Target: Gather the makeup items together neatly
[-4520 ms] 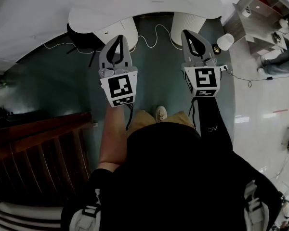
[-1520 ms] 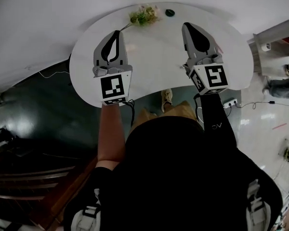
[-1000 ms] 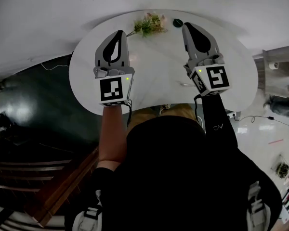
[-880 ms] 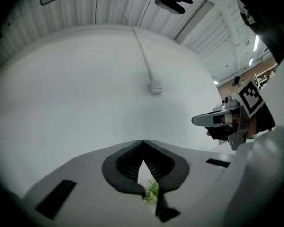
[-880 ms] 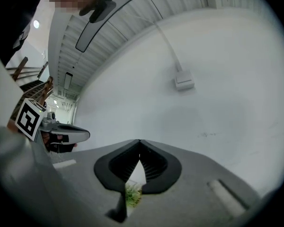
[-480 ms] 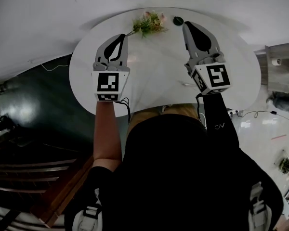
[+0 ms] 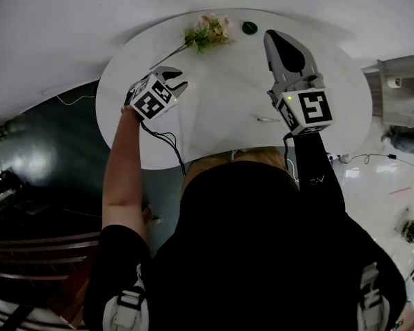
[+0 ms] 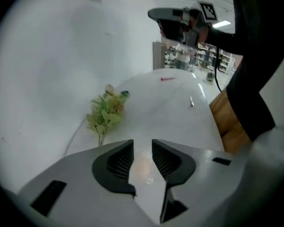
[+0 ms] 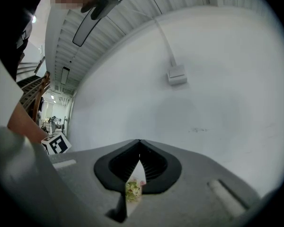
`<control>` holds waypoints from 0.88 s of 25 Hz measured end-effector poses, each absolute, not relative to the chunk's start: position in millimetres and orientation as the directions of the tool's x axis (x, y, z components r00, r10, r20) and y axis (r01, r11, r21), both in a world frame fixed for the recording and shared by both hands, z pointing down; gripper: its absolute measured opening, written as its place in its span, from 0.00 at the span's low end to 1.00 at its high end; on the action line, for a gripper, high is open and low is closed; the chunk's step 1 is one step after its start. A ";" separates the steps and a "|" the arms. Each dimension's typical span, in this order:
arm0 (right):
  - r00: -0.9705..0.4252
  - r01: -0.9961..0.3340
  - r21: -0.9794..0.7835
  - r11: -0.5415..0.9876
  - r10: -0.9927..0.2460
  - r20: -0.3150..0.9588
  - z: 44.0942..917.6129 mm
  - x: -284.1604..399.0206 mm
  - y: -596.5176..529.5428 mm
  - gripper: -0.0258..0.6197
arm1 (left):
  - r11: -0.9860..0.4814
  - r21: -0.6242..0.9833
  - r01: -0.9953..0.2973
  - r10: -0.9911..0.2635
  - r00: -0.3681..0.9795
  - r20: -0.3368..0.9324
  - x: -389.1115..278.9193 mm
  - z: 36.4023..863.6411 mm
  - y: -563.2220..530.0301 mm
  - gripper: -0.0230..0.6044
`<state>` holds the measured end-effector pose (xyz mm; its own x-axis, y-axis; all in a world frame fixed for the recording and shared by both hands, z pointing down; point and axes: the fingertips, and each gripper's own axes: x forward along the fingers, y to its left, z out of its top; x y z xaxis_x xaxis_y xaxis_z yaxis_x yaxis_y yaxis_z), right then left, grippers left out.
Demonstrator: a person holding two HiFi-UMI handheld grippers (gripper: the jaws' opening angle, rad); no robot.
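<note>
Wht table (image 7: 221,95), green sprig (image 7: 205,32), grey left tongs (image 8: 141,146)

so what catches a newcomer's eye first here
The left gripper tips down at the left side of the white table; its jaws have just been opening, with a small pale thing in the gap, ungripped. The right gripper hangs shut and level over the right; a flower sprig lies at the far edge.

Black top (image 7: 248,240), long rt sleeve (image 7: 316,181); grey left gripper (image 7: 179,83) & right gripper (image 7: 272,36) w/ b/w marker cubes (image 7: 308,109), black cable (image 7: 163,141).
</note>
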<state>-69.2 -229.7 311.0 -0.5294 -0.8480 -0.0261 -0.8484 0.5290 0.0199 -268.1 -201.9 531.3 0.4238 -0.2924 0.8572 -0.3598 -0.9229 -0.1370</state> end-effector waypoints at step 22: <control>-0.505 -0.863 0.031 0.505 -0.862 -0.031 311.5 -55.0 -229.2 0.05 | -0.873 -0.045 -0.486 -0.241 0.348 0.906 -259.9 553.3 -206.3 0.13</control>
<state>-55.0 -229.2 311.5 -0.5054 -0.8623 -0.0311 -0.8628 0.5046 0.0311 -259.9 -206.3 553.3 0.3482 -0.2405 0.9060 -0.4864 -0.8726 -0.0447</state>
